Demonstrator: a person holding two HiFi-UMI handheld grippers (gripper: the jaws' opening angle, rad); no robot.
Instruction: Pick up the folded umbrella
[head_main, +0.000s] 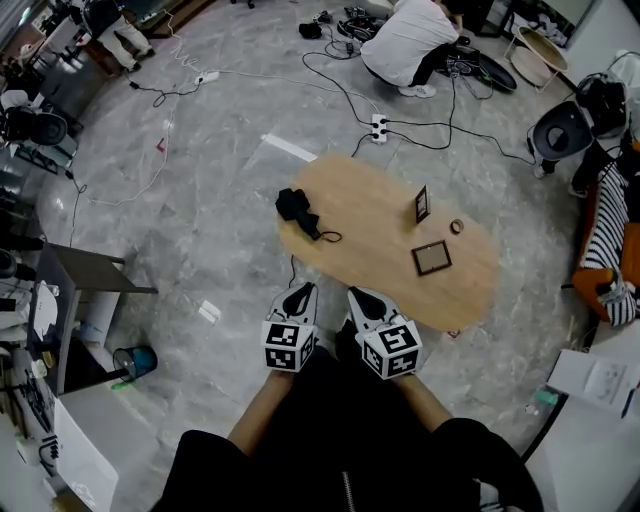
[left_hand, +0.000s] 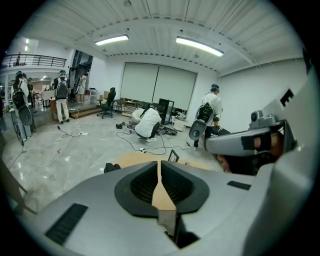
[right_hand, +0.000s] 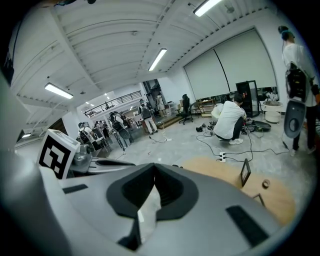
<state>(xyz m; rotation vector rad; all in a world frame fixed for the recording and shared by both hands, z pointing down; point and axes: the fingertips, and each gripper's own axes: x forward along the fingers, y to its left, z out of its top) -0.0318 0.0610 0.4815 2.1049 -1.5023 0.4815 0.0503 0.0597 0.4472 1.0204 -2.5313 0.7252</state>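
Note:
The folded black umbrella (head_main: 297, 210) lies on the left end of the oval wooden table (head_main: 370, 200), its wrist strap looped out to the right. In the left gripper view the umbrella (left_hand: 111, 167) is a dark lump just past the left jaw. My left gripper (head_main: 300, 290) and right gripper (head_main: 358, 295) hang side by side over the floor at the table's near edge, short of the umbrella. Both are shut with nothing between the jaws. The same shows in each gripper's own view: left gripper (left_hand: 159, 162) and right gripper (right_hand: 154, 166).
On the table stand a small upright picture frame (head_main: 422, 203), a flat frame (head_main: 431, 257) and a little ring (head_main: 457, 226). A crouching person (head_main: 410, 40), a power strip (head_main: 379, 127) and cables lie beyond. A dark side table (head_main: 90, 270) stands at the left.

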